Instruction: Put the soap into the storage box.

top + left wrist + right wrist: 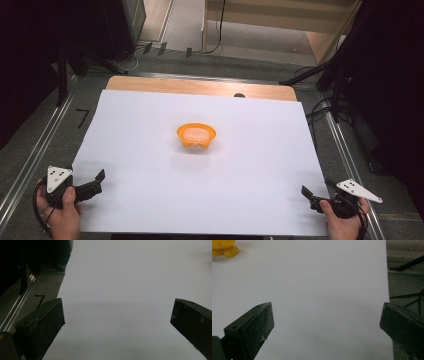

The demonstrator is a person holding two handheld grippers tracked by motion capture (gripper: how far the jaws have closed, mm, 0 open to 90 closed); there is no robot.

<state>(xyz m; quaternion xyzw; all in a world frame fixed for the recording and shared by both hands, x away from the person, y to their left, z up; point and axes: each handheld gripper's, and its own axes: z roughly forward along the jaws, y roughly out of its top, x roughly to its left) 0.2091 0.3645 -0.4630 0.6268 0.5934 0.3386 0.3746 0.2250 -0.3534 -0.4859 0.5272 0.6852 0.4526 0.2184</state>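
An orange bowl (pixel 196 135) on small feet stands in the middle of the white sheet (pixel 150 150), with something pale inside it. Its feet (pixel 223 251) peek in at the top left of the right gripper view. My left gripper (pixel 98 181) rests near the sheet's front left corner, held by a hand, jaws wide apart with nothing between them (pixel 117 312). My right gripper (pixel 306 192) sits at the front right corner, also open and empty (pixel 327 315). Both are far from the bowl.
The white sheet covers a wooden table (pixel 200 86) framed by metal rails (pixel 35 150). Dark stands and cables (pixel 325 107) lie on the floor at the right and back. A black mark (pixel 82 117) is on the floor at the left.
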